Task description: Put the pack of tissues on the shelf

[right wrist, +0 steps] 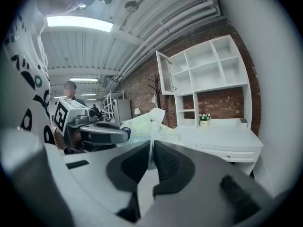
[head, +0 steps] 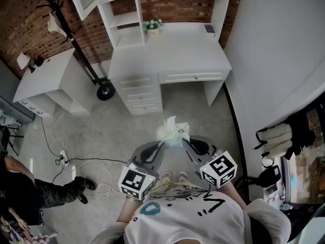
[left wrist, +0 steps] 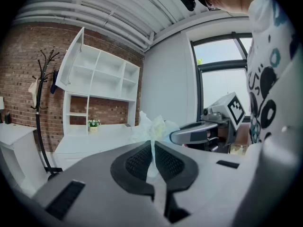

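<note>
A pale soft pack of tissues (head: 173,131) hangs in the air in front of me, above the grey floor, a step short of the white desk (head: 170,52). My left gripper (head: 161,144) is shut on the pack's thin wrapper edge (left wrist: 152,148) from the left. From the right, my right gripper (head: 185,143) is shut on the wrapper (right wrist: 151,150) as well. The pack (left wrist: 152,126) bulges beyond both pairs of jaws (right wrist: 144,123). White shelf compartments (head: 127,27) stand at the desk's back; in the gripper views a taller shelf unit (left wrist: 102,77) rises above the desk.
A small flower pot (head: 152,26) stands on the desk's back edge. A white side cabinet (head: 48,83) and a black coat stand (head: 76,44) are at the left. Cables (head: 84,166) lie on the floor by a person's leg (head: 51,192). A white wall (head: 284,50) curves at the right.
</note>
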`<action>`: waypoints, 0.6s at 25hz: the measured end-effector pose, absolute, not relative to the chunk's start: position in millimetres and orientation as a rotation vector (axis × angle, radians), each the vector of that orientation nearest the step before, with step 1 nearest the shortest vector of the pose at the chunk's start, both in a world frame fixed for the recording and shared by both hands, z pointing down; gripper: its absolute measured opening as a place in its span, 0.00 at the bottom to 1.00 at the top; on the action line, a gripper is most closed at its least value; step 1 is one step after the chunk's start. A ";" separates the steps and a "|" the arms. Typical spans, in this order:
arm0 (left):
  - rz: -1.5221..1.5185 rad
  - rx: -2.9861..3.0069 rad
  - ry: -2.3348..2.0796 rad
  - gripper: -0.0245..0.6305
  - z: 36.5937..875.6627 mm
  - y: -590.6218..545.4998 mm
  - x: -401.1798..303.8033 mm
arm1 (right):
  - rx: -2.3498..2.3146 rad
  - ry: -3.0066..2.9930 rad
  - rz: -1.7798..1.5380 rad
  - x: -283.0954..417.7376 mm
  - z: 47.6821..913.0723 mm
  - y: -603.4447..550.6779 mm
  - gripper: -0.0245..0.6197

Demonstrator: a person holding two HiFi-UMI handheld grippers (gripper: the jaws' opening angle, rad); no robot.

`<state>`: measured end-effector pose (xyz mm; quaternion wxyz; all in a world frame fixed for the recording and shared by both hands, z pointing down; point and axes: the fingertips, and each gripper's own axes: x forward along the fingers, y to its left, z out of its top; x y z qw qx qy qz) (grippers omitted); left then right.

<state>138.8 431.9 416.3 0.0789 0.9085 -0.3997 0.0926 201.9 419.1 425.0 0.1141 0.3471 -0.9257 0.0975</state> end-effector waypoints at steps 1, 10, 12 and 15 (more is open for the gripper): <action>0.280 2.714 -1.191 0.07 417.4 433.2 137.6 | 1.018 -2.712 0.287 200.9 424.5 419.3 0.09; 0.249 2.689 -1.229 0.07 420.1 425.7 116.2 | 0.987 -2.720 0.261 180.4 423.3 416.9 0.09; 0.256 2.682 -1.229 0.07 423.1 425.7 109.0 | 0.981 -2.724 0.268 173.5 424.2 414.6 0.09; 0.252 2.685 -1.243 0.07 421.2 423.8 95.2 | 0.963 -2.751 0.304 160.0 425.1 412.9 0.09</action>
